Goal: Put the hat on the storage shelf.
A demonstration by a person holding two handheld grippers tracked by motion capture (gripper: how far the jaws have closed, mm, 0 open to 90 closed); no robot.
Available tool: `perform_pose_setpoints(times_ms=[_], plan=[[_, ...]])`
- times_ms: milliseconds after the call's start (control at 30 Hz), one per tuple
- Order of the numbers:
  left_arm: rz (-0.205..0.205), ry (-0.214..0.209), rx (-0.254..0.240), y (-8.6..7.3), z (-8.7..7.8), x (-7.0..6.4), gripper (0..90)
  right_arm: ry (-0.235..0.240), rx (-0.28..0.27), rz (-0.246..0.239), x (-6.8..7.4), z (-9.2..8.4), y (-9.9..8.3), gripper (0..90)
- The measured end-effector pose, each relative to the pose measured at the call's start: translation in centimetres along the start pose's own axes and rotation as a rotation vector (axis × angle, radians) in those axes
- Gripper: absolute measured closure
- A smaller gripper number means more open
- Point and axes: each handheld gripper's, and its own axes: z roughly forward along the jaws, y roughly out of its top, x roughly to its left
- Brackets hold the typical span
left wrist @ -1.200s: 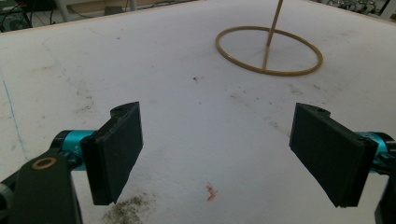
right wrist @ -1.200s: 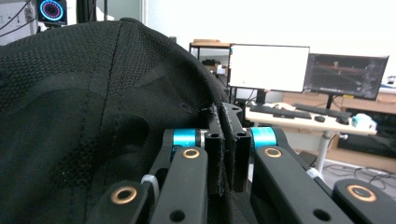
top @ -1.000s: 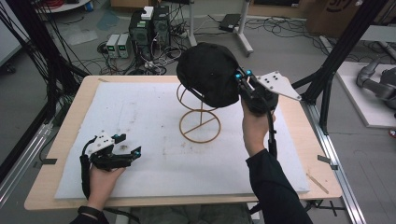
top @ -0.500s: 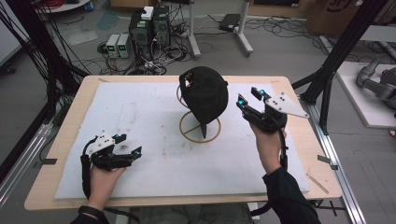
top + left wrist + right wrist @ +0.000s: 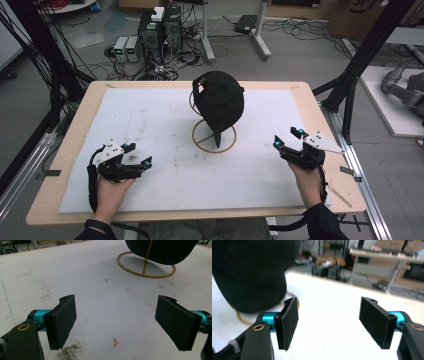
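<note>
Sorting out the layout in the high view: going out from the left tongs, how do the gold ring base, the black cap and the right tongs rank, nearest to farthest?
1. Gold ring base, on the white mat, ahead and toward the right of the left tongs.
2. Black cap, perched on the stand above the ring, farther back.
3. Right tongs, across the table near its right edge.

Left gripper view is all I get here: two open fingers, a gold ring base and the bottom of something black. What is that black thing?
Observer: A black cap, hung on a gold wire stand; its brim points down toward the ring base.
Operator: Is the other gripper on it?
Observer: No. The right gripper sits low over the white mat, to the right of the stand and apart from the cap.
Operator: Holding anything?
Observer: Nothing. Its fingers have just been opening, with only bare mat between them.
</note>
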Motion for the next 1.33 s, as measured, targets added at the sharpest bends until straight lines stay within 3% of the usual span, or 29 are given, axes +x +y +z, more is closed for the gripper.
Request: perform_pose_setpoints(times_ms=[167,300,600,733,967,1133,1333], plan=[[0.005,0.005,0.006,-0.1,0.1,0.1,17.5,0.010,0.075,-0.002,-0.6,0.4,-2.3,30.2],[0.002,0.017,0.011,-0.3,0.1,0.3,17.5,0.023,0.153,0.066,-1.4,1.0,-3.7,29.3],[0.005,0.049,0.029,-0.5,0.1,0.8,17.5,0.013,0.197,0.185,-3.3,1.1,-4.9,27.6],[0.003,0.060,0.033,-0.6,0.1,0.8,17.5,0.017,0.202,0.193,-3.4,1.2,-4.9,27.4],[-0.006,0.064,0.034,-0.7,0.1,0.9,17.5,0.033,0.227,0.164,-3.3,1.5,-4.9,27.4],[-0.006,0.064,0.034,-0.7,0.1,0.9,17.5,0.037,0.232,0.185,-3.4,1.5,-4.9,27.2],[-0.006,0.065,0.035,-0.7,0.1,0.9,17.5,0.038,0.239,0.176,-3.3,1.6,-4.9,26.9]])
